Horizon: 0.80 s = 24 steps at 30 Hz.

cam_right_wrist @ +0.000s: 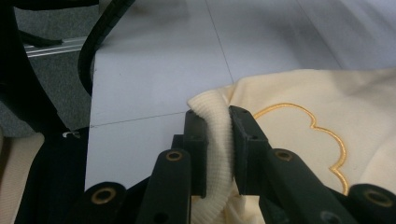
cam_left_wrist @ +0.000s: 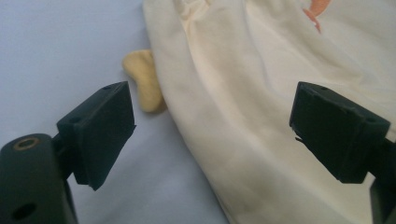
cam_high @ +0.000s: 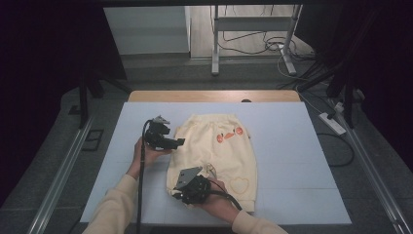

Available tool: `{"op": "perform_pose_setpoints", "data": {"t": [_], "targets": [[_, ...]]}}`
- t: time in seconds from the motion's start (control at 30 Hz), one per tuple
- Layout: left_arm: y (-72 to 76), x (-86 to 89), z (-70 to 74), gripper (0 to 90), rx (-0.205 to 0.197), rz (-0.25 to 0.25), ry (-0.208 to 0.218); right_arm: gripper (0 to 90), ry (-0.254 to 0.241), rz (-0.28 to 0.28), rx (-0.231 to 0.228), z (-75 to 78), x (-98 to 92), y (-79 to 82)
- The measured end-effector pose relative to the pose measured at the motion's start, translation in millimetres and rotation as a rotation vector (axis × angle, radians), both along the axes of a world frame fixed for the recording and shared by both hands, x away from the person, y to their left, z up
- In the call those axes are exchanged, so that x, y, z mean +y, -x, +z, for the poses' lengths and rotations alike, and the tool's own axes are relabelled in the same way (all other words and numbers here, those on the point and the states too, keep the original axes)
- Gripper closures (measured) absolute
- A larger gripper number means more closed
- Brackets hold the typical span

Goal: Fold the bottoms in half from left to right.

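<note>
Cream garment (cam_high: 214, 151) on table, right gripper (cam_right_wrist: 218, 140) pinching its ribbed hem, hem partly hidden, left gripper (cam_left_wrist: 210, 126) spread wide.

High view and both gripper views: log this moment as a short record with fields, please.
surface: pale blue mat on the table
garment: cream sweatshirt, lying flat, orange motifs at the far end, heart outline near the person
right gripper: shut on the sweatshirt's ribbed edge
left gripper: open, jaws wide apart, at the sweatshirt's left side, one jaw over the mat, the other over the cloth
drawstring end: sticks out from under the cloth onto the mat
</note>
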<state>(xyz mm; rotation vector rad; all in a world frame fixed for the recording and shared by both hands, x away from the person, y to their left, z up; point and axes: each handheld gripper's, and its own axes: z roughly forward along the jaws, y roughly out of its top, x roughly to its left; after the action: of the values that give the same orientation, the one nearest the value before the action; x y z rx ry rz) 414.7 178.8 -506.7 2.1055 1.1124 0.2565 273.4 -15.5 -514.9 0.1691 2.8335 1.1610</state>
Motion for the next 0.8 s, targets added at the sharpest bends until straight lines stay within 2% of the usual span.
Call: {"op": "perform_pose_setpoints", "data": {"t": [0.5,0.8], "targets": [[-14.4,-4.1,-5.3,14.6,0.023,-0.008,-0.007,77.0,0.0,0.001,0.001,-0.7,0.1,-0.1],[-20.3,-5.1,-11.8,18.3,0.038,-0.013,-0.016,77.0,0.004,0.0,0.001,-1.6,0.5,0.3]]}}
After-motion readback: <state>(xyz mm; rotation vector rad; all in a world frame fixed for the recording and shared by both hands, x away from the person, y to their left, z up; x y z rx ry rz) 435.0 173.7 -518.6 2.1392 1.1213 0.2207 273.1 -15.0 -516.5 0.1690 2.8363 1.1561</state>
